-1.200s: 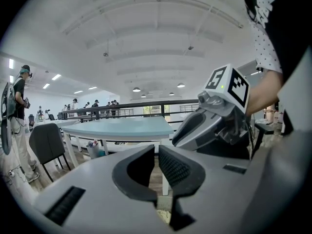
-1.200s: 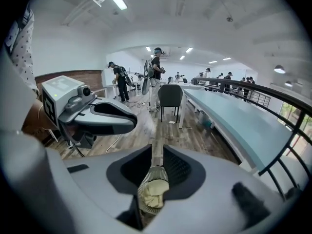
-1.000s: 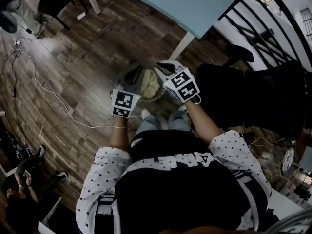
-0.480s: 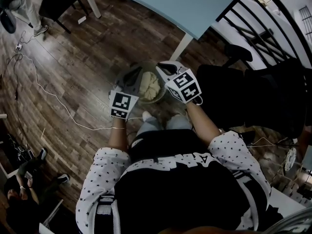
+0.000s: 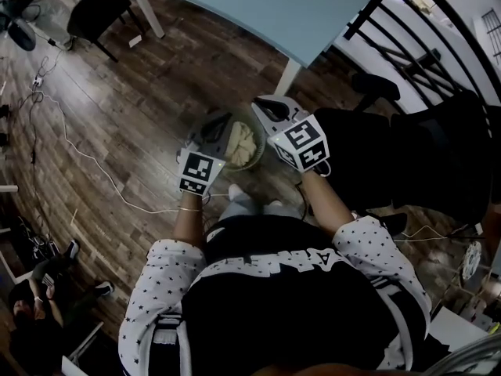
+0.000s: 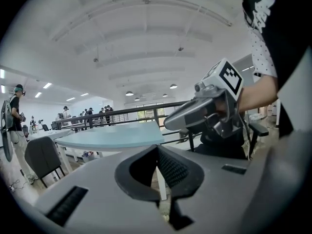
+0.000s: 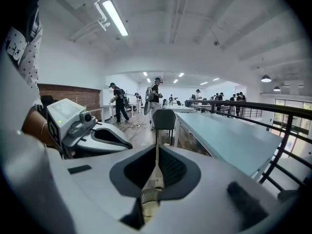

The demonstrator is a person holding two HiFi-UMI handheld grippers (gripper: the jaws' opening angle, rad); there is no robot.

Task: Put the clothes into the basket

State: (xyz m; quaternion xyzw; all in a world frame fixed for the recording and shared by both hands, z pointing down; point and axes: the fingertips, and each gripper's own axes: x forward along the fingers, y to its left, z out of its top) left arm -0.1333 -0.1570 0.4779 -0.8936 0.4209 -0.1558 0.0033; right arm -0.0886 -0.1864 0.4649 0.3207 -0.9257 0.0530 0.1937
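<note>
Cream-coloured soft clothes [image 5: 239, 141] lie heaped inside the round grey basket [image 5: 258, 157] on the dark wooden floor [image 5: 117, 108] in the head view. The left gripper [image 5: 218, 122] and the right gripper [image 5: 262, 108] hang over its rim, and nothing dangles from them. In the left gripper view the jaws have just been closing and now meet, empty, with a pale blue table [image 6: 112, 135] beyond. In the right gripper view the jaws have also just closed; a pale sliver shows in their slit, and I cannot tell if it is pinched or only behind. Such fabric is probably light and limp, so a raised fold on top seems the best place to pinch.
</note>
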